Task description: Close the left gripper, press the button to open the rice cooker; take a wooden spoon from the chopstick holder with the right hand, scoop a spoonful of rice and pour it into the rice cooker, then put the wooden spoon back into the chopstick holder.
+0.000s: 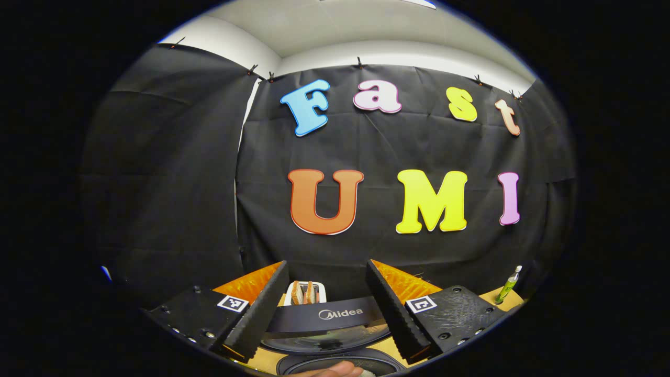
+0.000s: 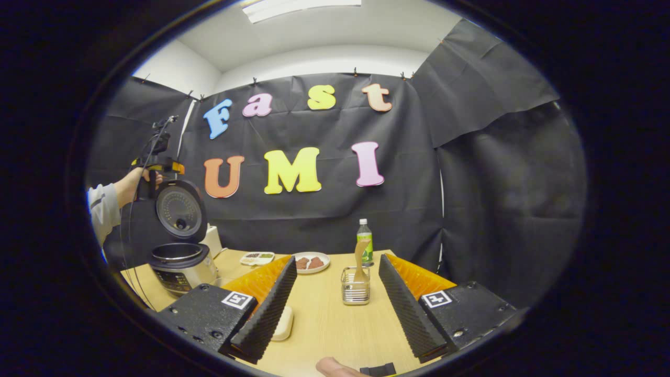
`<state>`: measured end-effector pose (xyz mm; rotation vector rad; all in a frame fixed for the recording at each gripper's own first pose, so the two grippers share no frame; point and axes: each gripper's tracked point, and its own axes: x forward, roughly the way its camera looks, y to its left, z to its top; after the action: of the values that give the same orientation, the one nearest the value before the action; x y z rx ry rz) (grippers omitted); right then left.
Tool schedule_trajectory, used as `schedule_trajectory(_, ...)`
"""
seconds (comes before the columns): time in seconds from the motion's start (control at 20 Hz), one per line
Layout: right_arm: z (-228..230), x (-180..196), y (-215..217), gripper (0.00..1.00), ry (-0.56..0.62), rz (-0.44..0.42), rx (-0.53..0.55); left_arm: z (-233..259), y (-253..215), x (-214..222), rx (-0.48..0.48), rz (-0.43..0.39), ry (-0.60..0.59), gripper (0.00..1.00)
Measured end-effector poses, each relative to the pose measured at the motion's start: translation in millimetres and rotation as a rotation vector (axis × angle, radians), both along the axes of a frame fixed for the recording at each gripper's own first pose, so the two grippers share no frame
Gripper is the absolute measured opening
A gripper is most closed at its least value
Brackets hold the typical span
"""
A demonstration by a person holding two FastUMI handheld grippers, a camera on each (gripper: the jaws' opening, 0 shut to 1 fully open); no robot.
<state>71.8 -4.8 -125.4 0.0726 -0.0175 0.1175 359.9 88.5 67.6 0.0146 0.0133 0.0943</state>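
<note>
Left gripper [image 1: 327,309] at the bottom centre of the left gripper view, fingers wide apart, clamped on nothing. Between the fingers, the raised lid edge of the rice cooker [image 1: 324,319], with the open pot rim just below it at the lower edge of the frame. Behind the lid, a white toaster [image 1: 306,292] with slices of bread standing in it. A green bottle [image 1: 507,285] at the lower right, tilted by the lens. A fingertip [image 1: 335,370] at the very bottom edge. In the right gripper view, right gripper [image 2: 335,306] at the bottom centre, fingers also wide apart and empty, above the wooden table [image 2: 330,324]. Straight ahead between the fingers, the chopstick holder [image 2: 356,285], with the wooden spoon [image 2: 360,256] upright inside it. Behind the holder, the green bottle [image 2: 364,241]; left of it a white plate [image 2: 311,261] with brown pieces and a small tray [image 2: 256,257]. At the left of the frame, the rice cooker [image 2: 180,262] with lid standing open, and above the lid the other gripper held by a hand [image 2: 136,180] with a grey sleeve. A pale small object [image 2: 284,322] on the table just beside the left finger.
</note>
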Motion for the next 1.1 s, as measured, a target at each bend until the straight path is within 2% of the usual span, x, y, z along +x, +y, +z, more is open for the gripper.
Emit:
schedule_trajectory(0.1, -5.5, -1.2, -1.9, 1.0, 0.011, 0.018, 0.009, -14.5, 5.6, 9.3, 0.029, 0.018, 0.041, 0.94)
schedule_trajectory(0.15, -5.4, -2.0, -4.7, 1.0, 0.013, 0.018, 0.013, -9.7, 7.0, 11.5, 0.01, 0.022, 0.016, 0.86)
schedule_trajectory(0.25, -4.7, -3.0, -12.6, 1.0, 0.013, -0.002, 0.016, -13.1, 7.6, 10.5, -0.024, 0.027, 0.039, 0.96)
schedule_trajectory(0.35, 0.2, -5.7, -22.9, 1.0, 0.0, -0.042, 0.015, -16.7, 5.2, 4.7, -0.032, 0.022, 0.052, 0.99)
schedule_trajectory(0.45, -2.4, -11.1, -22.4, 1.0, 0.004, -0.056, 0.013, -17.5, 1.9, -5.5, -0.034, 0.018, 0.068, 1.0)
schedule_trajectory(0.5, -3.6, -15.3, -18.0, 0.96, 0.007, -0.044, 0.017, -19.6, -0.8, -10.3, -0.035, 0.011, 0.069, 1.0)
schedule_trajectory(0.7, -2.6, -27.8, 6.2, 1.0, 0.005, 0.055, 0.051, -22.9, -10.1, -32.6, -0.03, -0.016, 0.039, 1.0)
schedule_trajectory(0.75, -1.7, -29.9, 8.4, 0.96, 0.003, 0.057, 0.052, -25.5, -11.6, -36.8, -0.027, -0.018, 0.038, 1.0)
schedule_trajectory(0.8, 1.7, -32.9, 10.1, 1.0, -0.003, 0.056, 0.054, -27.2, -13.4, -41.1, -0.026, -0.019, 0.046, 1.0)
schedule_trajectory(0.9, 7.0, -40.0, 18.8, 1.0, -0.015, 0.068, 0.053, -32.8, -17.2, -49.7, -0.036, -0.018, 0.056, 1.0)
schedule_trajectory(0.95, 8.6, -43.7, 21.9, 0.96, -0.021, 0.073, 0.049, -33.2, -18.6, -53.3, -0.03, -0.019, 0.058, 1.0)
schedule_trajectory(1.1, 13.3, -49.3, 17.3, 1.0, -0.036, 0.047, 0.035, -49.4, -25.5, -65.8, -0.053, -0.025, 0.082, 1.0)
